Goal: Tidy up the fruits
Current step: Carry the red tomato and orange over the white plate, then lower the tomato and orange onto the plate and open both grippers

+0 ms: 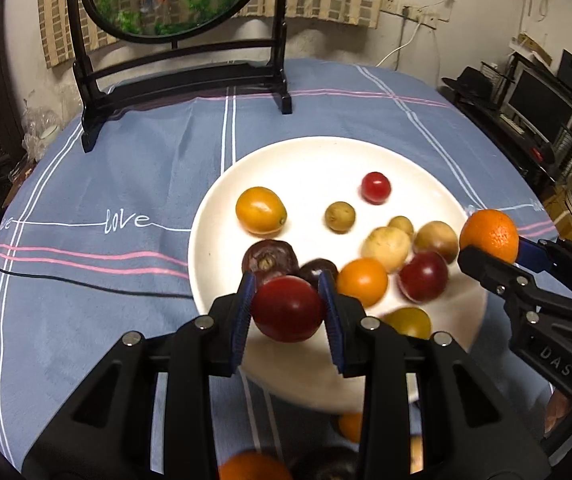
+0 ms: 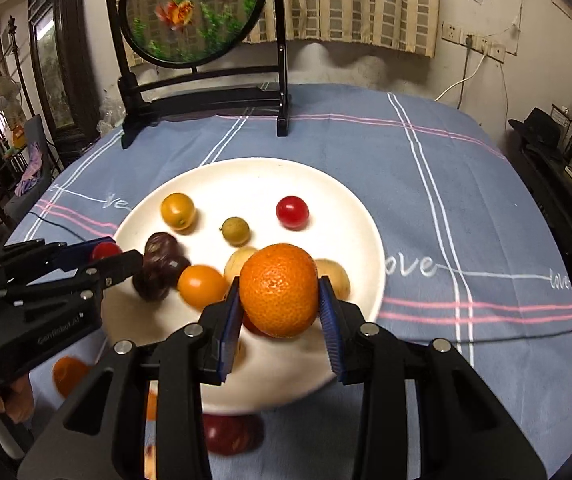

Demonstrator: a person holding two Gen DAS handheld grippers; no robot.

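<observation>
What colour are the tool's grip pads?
Blue, ribbed grip pads on black fingers; clearest in the right wrist view.

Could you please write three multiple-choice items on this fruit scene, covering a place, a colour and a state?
1. Where does the small bright red tomato lie?
A. On the white plate
B. On the cloth
C. Under the screen stand

2. What colour is the fruit in the right tongs?
A. Green
B. Orange
C. Purple

3. What state are the left tongs in?
A. Open and empty
B. Shut on nothing
C. Shut on a dark red fruit

Key: 1 A, it sits on the plate's far side; 2 B, an orange fills them; 3 C, both pads press it.
</observation>
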